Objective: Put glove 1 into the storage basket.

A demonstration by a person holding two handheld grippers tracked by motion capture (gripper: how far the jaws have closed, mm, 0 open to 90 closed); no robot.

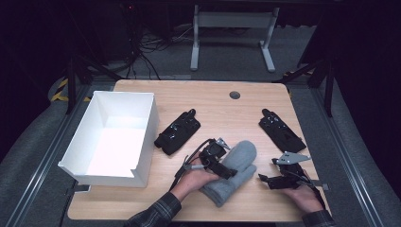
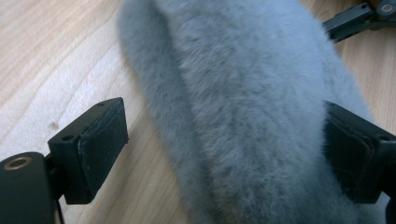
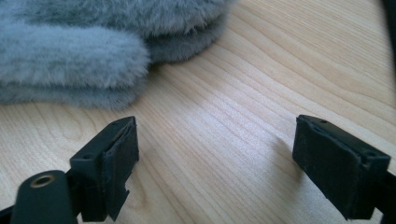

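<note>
1. Grey mittens lie stacked at the bench's near edge; my left gripper straddles them, released.
2. My right gripper rests beside them, released, over bare wood.

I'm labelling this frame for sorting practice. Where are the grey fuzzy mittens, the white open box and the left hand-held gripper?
Grey fuzzy mittens (image 1: 241, 158): high view, rounded fingertip end.
White open box (image 1: 124, 100): high view, far inner wall.
Left hand-held gripper (image 2: 224, 154): left gripper view, between its open jaws, over the mitten.

Fluffy grey mittens, stacked flat on the table's near edge
</note>
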